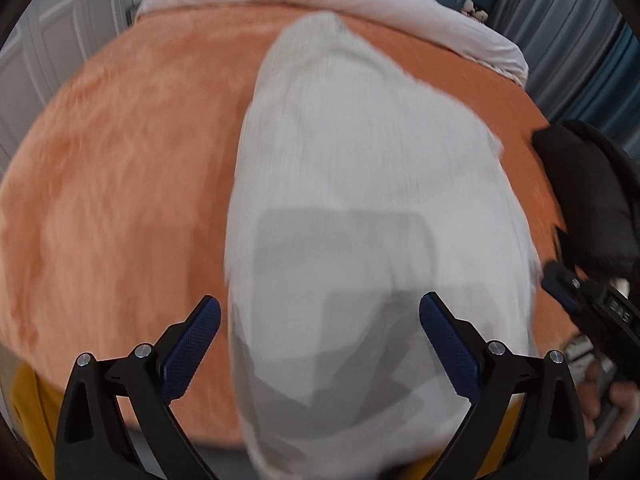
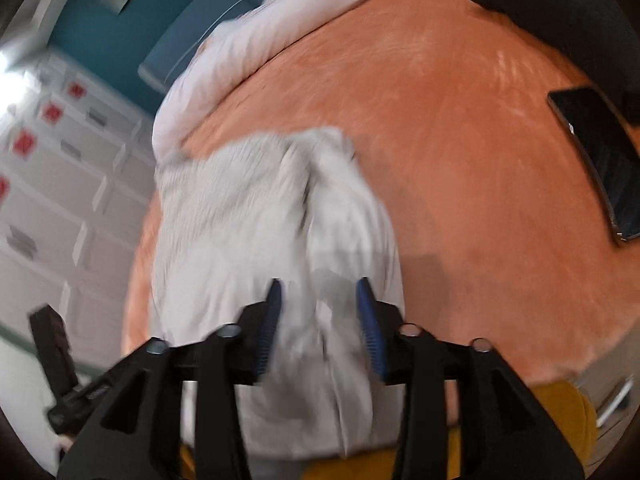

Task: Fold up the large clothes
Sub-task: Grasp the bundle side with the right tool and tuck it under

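A large light grey garment [image 1: 360,208] lies lengthwise on an orange fuzzy blanket [image 1: 120,168]. It also shows in the right wrist view [image 2: 248,224], bunched and blurred. My left gripper [image 1: 320,320] is open and empty above the garment's near end. My right gripper [image 2: 319,300] is open above the garment's near right part, with cloth between its blue pads [image 2: 370,324]; the frame is blurred. The right gripper also shows at the right edge of the left wrist view [image 1: 560,284].
A black phone [image 2: 596,160] lies on the blanket at the right. A black cloth item [image 1: 584,192] sits by the bed's right edge. A rolled pale pink duvet [image 1: 340,0] lies at the far end. White cabinets [image 2: 60,184] stand to the left.
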### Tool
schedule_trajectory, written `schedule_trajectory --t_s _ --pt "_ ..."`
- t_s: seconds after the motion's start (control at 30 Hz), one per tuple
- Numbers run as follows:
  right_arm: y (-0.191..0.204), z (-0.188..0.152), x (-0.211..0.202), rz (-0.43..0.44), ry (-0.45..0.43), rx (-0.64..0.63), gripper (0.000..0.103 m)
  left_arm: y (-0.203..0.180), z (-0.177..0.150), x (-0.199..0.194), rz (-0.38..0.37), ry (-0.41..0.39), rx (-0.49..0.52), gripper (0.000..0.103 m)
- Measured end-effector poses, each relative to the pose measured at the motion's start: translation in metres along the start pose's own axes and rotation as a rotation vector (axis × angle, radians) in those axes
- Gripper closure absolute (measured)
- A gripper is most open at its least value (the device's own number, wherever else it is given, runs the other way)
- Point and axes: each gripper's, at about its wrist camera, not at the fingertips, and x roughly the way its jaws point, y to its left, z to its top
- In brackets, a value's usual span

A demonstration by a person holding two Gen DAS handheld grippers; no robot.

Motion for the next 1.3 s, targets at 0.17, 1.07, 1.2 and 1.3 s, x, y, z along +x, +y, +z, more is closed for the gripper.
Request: schedule_trajectory --t_s 0.17,1.07,1.2,1.3 --pt "0.028 -0.032 -0.007 -0.018 0.022 -0.123 0.053 0.005 -0.054 -0.009 -0.023 0.047 0.087 0.006" --pt "0.003 -0.059 0.004 0.057 0.099 0.034 0.100 0.003 -0.073 -0.033 0.144 -0.051 0.197 0.020" --pt "0.012 -0.061 0.011 -0.063 0.142 -0.089 0.101 -0.003 -0.059 -0.060 0.121 -0.131 0.174 0.019" --pt "0.007 -0.068 0.018 -0.087 0.174 -0.077 0.100 -0.010 -0.049 -0.063 0.142 -0.147 0.172 0.019"
